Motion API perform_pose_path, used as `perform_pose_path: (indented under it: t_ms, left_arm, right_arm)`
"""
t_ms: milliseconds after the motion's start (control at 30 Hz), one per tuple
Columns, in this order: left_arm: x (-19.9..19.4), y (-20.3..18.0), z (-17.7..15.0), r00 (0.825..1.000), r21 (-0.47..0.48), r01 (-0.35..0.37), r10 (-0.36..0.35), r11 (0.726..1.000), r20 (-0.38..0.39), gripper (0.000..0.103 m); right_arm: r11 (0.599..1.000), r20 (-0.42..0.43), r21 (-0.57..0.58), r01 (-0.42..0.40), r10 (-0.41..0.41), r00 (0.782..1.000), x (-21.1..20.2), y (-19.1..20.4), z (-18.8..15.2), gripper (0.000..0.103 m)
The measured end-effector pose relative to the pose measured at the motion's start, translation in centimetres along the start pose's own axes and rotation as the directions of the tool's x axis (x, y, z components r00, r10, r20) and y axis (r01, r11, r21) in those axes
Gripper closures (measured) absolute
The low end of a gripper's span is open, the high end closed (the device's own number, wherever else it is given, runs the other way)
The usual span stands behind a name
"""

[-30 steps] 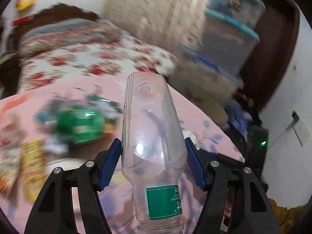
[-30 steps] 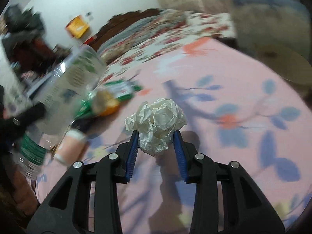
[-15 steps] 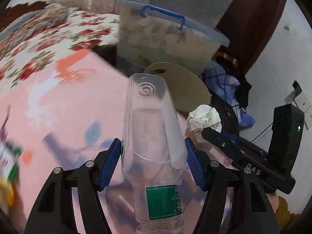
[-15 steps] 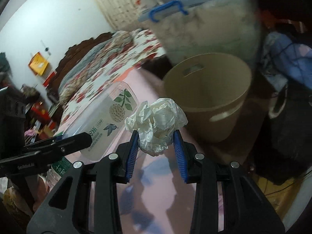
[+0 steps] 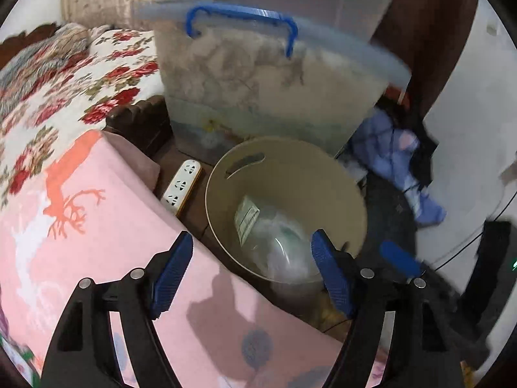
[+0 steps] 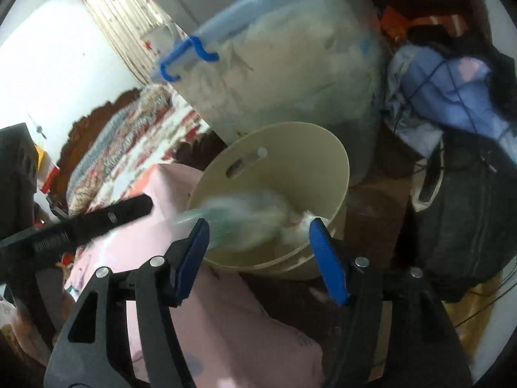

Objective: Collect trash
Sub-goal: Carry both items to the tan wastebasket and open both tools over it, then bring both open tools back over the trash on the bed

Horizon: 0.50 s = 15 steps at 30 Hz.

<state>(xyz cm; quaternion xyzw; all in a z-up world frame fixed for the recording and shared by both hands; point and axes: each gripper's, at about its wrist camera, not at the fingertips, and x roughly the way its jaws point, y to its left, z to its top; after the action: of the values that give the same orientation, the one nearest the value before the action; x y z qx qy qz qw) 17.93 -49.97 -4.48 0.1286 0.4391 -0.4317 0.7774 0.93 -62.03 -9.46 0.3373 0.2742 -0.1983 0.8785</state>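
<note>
Above the bin (image 5: 342, 194) — both tools spread, bottle (image 5: 278, 242) lying inside.

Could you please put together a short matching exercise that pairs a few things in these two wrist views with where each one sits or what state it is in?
Things:
1. clear plastic bottle
2. left gripper
3. white power strip
4. storage tub

Places or states:
A. on the floor between the pink bed edge and the bin
B. behind the bin, with a blue handle on its lid
C. inside the beige bin
D. jaws wide open, holding nothing

Pairs: 1-C, 2-D, 3-A, 4-B
</note>
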Motion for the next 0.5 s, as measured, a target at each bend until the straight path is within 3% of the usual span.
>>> perform_pose_path:
  t_ms: [133, 267, 400, 500]
  left_arm:
    - [-4.8, 0.8, -3.4, 0.997, -0.021, 0.037, -0.035, 0.999, 0.066, 0.031]
    - [-9.7, 2.0, -9.5, 0.995, -0.029, 0.028, -0.025, 0.999, 0.093, 0.031]
    - [-14.9, 3.7, -17.2, 0.989, -0.030, -0.081, 0.084, 0.996, 0.123, 0.031]
    - [-18.8, 5.4, -23.1, 0.968, -0.053, -0.190, 0.196, 0.980, 0.155, 0.030]
  right_arm:
    - [0.998, 0.035, 0.016, -0.059, 0.059, 0.998, -2.8, 1.6, -3.1, 0.037]
    - [0.991, 0.014, -0.007, -0.133, 0.134, 0.991, -4.1, 4.6, -6.5, 0.037]
    - [0.976, -0.059, -0.057, -0.209, 0.205, 0.977, -4.3, 8.6, -10.3, 0.037]
    - [0.962, -0.126, -0.115, -0.248, 0.233, 0.964, -4.0, 11.8, -12.8, 0.037]
